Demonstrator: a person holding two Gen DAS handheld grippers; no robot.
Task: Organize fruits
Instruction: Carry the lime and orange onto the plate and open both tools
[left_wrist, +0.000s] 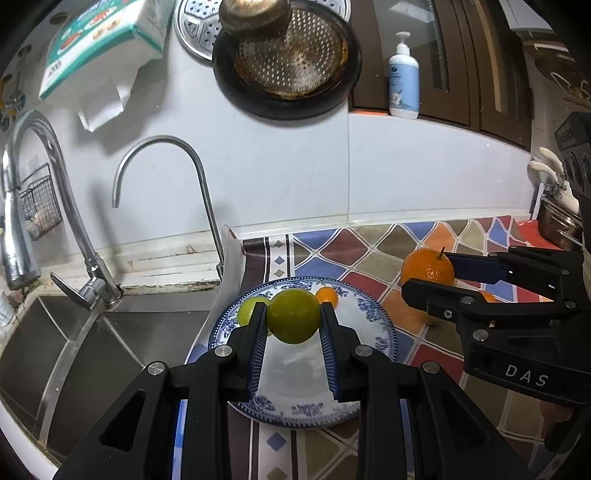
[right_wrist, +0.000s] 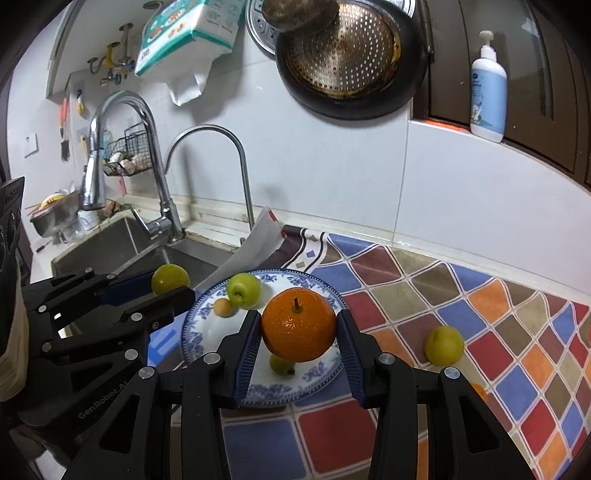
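My left gripper (left_wrist: 293, 321) is shut on a green round fruit (left_wrist: 293, 320) and holds it above the blue-and-white plate (left_wrist: 373, 325). My right gripper (right_wrist: 298, 332) is shut on a big orange (right_wrist: 298, 324) over the plate's right side (right_wrist: 195, 332). On the plate lie a green apple (right_wrist: 243, 290), a small orange fruit (right_wrist: 223, 307) and a small green fruit (right_wrist: 281, 365) under the orange. Another green fruit (right_wrist: 443, 345) lies on the patterned mat to the right. The left gripper (right_wrist: 173, 288) also shows in the right wrist view, the right gripper (left_wrist: 428, 280) in the left wrist view.
A steel sink (left_wrist: 74, 343) with two faucets (left_wrist: 199, 177) lies left of the plate. A colourful diamond-pattern mat (right_wrist: 498, 314) covers the counter. A white paper (right_wrist: 255, 243) leans behind the plate. A pan (right_wrist: 351, 55) and a soap bottle (right_wrist: 487, 85) are on the wall.
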